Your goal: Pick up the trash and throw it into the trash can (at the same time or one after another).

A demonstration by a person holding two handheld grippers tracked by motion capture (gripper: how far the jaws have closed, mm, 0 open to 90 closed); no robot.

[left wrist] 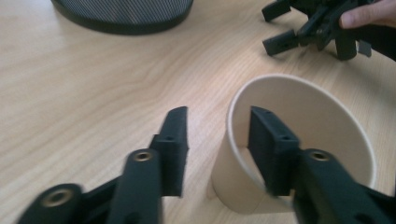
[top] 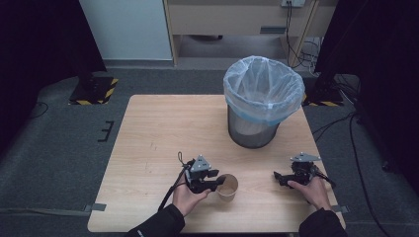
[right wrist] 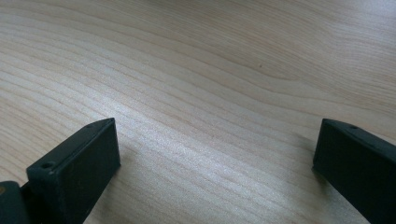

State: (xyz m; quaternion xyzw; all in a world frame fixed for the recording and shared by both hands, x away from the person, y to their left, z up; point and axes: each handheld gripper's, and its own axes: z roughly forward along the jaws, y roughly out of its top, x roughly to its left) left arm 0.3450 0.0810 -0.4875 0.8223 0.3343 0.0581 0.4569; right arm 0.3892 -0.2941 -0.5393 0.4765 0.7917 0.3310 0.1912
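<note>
While jaws straddle the paper cup (left wrist: 299,140) rim, left gripper (left wrist: 217,140) parted, unlabelled

A mesh waste bin (top: 257,123) lined with a clear bag (top: 263,86) stands on the wooden table (top: 158,133).

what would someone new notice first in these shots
Probably the wire waste bin with its pale blue plastic liner, standing at the far right of the wooden table. Next, the paper cup near the front edge: the left gripper has one jaw inside the cup and one outside its wall, not yet closed. The right gripper sits open over bare wood.
</note>
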